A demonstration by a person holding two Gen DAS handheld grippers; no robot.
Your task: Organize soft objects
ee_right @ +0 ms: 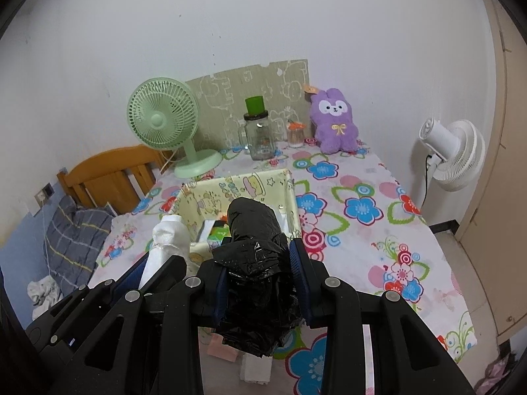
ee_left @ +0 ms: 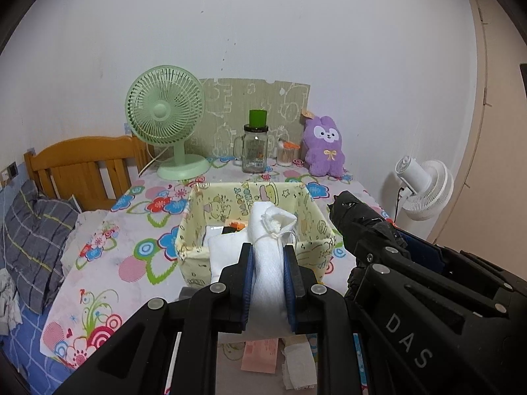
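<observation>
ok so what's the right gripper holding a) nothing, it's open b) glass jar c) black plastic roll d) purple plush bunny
c: in the right wrist view the right gripper is clamped on a crinkly black plastic roll above the yellow box, while the purple plush bunny and glass jar stand untouched at the back of the table.

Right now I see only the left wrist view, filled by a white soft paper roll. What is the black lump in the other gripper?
Observer: A crinkled black plastic bundle; the right gripper is clamped on it, both blue pads pressing.
Operator: Anything in the yellow cartoon-print box behind my roll?
Observer: A small green packet lies in that box.
Operator: And beyond the right gripper?
Observer: Only flowered tablecloth up to the table edge.
</observation>
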